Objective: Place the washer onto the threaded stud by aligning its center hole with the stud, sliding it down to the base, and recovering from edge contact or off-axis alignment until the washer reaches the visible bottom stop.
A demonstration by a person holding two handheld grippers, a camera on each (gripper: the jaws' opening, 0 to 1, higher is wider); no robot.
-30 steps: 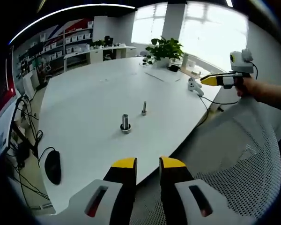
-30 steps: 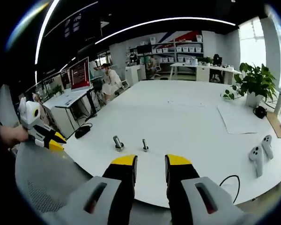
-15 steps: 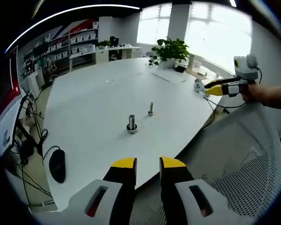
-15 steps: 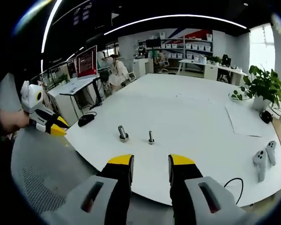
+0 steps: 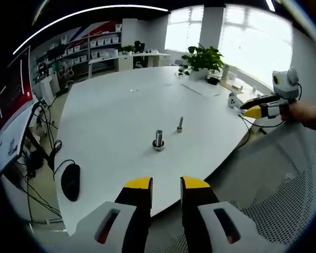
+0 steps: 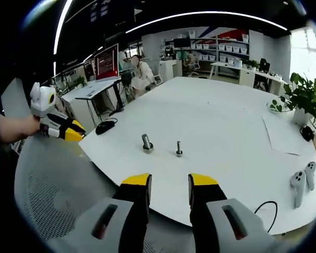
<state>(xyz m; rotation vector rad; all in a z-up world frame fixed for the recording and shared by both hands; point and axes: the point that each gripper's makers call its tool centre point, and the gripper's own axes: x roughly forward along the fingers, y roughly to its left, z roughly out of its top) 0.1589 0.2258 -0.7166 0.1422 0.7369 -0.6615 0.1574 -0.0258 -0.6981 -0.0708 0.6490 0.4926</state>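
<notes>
Desk: big white top, both your grippers held back off its near edge | left gripper: jaws narrowly parted, empty | right gripper: same | thick stud and slim stud: upright, dead ahead, well apart from both jaws, neither hand clearly nearer | washer: can't make it out.

Bright window glare, fisheye-warped edges
</notes>
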